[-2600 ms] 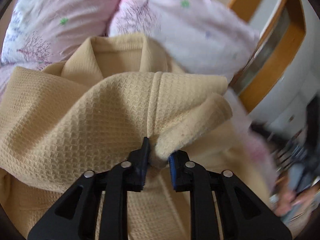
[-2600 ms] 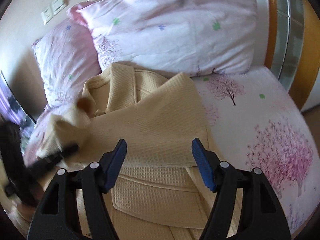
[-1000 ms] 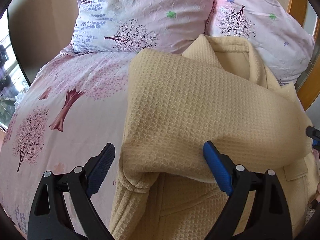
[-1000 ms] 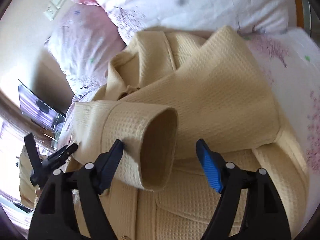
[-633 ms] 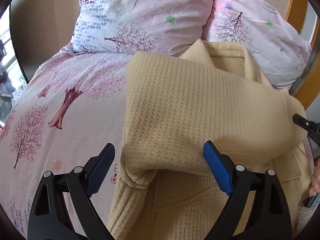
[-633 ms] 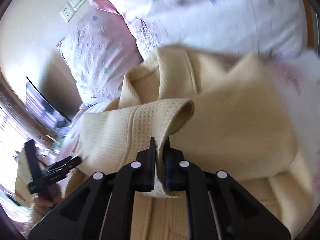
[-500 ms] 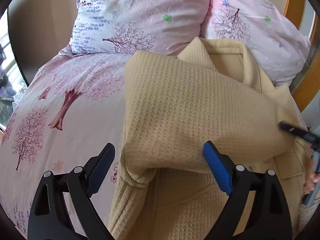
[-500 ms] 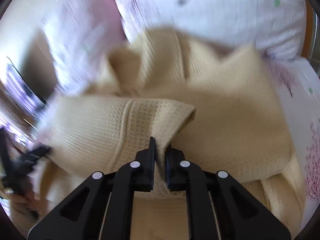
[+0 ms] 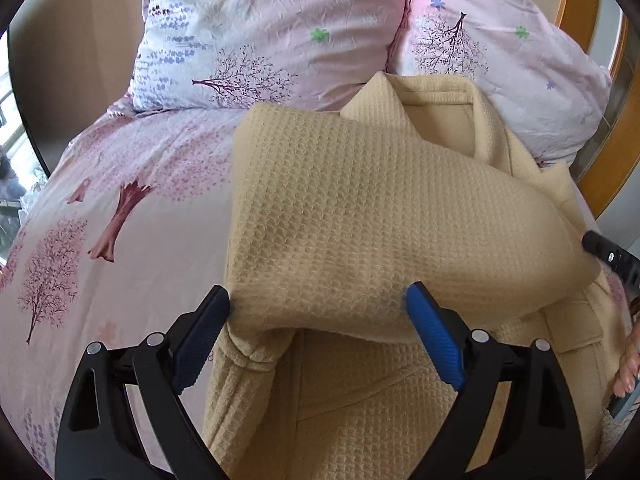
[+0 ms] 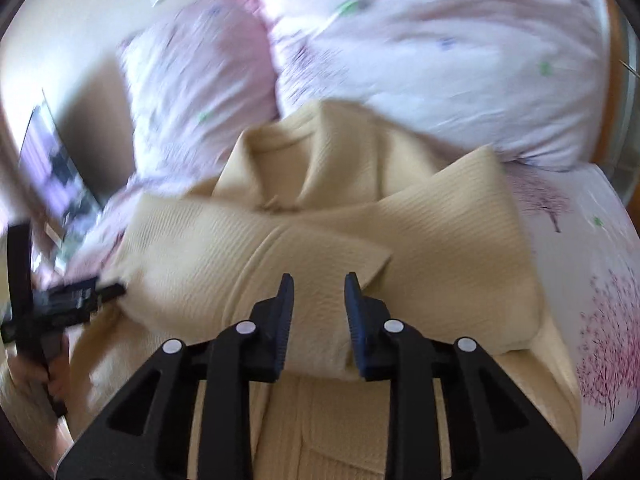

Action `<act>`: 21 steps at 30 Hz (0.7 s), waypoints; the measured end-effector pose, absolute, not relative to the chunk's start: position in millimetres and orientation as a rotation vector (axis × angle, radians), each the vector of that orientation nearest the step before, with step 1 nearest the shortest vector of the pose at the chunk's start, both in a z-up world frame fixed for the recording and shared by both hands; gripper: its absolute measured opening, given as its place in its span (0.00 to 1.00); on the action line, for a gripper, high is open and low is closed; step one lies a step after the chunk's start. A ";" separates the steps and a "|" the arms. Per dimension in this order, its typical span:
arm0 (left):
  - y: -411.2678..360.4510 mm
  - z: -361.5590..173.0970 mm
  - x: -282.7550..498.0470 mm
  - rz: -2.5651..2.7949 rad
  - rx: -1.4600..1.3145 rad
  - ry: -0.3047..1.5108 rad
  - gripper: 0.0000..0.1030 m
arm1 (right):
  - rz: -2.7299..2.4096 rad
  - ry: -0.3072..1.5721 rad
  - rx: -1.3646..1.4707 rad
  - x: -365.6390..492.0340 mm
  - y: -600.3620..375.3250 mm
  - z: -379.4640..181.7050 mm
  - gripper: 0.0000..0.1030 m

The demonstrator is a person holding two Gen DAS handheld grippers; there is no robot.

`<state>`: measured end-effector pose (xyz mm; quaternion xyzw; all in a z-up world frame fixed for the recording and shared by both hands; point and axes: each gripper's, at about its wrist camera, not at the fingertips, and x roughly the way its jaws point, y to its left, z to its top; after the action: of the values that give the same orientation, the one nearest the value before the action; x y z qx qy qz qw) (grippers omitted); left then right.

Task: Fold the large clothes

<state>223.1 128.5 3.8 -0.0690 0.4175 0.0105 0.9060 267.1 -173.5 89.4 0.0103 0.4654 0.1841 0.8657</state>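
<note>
Our waffle-weave bathrobe (image 9: 360, 400) lies on the bed collar-up, its collar (image 9: 432, 92) at twelve o'clock against the two tree-print pillows (image 9: 256, 32), its body running toward six o'clock under both tools. In the left wrist view, the folded sleeve (image 9: 360, 216) crosses the chest from the shoulder fold at about nine o'clock to its cuff end at about three. In the right wrist view, that cuff end (image 10: 320, 264) sits just ahead of the right gripper (image 10: 319, 288), at twelve o'clock from its tips.

The right gripper's jaws have just been easing apart, and the view, though blurred, shows a clear gap with cloth behind it rather than pinched between the pads; we read it as having let go. The left gripper (image 9: 316, 300) stands wide open, its pads at either side of the sleeve's near edge, the left one very near the shoulder fold, with no sign of squeezing.

The sleeve's long axis runs crosswise, nine to three, while the robe's own runs twelve to six. We judge the next fold will turn on that: the right hand is nearer the cuff, the left nearer the shoulder edge and the pink tree-print sheet (image 9: 120, 208) beyond it at nine o'clock. The second sleeve (image 10: 460, 216) lies folded at about two o'clock in the right view.
</note>
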 end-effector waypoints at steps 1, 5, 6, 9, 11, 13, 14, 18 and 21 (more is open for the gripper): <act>127.0 3.5 223.1 0.023 -0.134 0.861 0.88 | 0.379 1.012 0.004 271.7 -168.9 81.7 0.25; 128.3 7.6 218.1 0.004 -0.148 0.852 0.88 | 0.314 1.185 -0.036 294.8 -165.1 38.9 0.22; 129.4 9.6 215.3 -0.004 -0.157 0.847 0.88 | 0.314 1.171 -0.036 295.5 -165.5 38.6 0.22; 134.7 17.7 199.5 -0.029 -0.176 0.810 0.88 | 0.308 1.184 -0.051 298.4 -164.8 44.5 0.24; 141.9 23.2 182.7 -0.035 -0.173 0.788 0.88 | 0.306 1.176 -0.047 292.8 -171.7 58.1 0.36; 153.1 25.8 159.6 -0.042 -0.165 0.774 0.88 | 0.354 1.142 0.012 287.6 -186.3 71.1 0.63; 159.3 26.0 149.1 -0.047 -0.166 0.772 0.88 | 0.395 1.120 0.071 280.1 -201.3 84.6 0.69; 189.7 20.2 98.5 -0.094 -0.221 0.776 0.88 | 0.490 1.133 0.246 254.2 -257.5 111.9 0.80; 210.2 4.6 53.9 -0.112 -0.299 0.789 0.88 | 0.477 1.163 0.286 230.4 -293.7 116.3 0.81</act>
<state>53.9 210.2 4.6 -0.1449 0.3827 -0.0541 0.9108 230.4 -293.7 116.3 0.1331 0.5422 0.2224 0.7993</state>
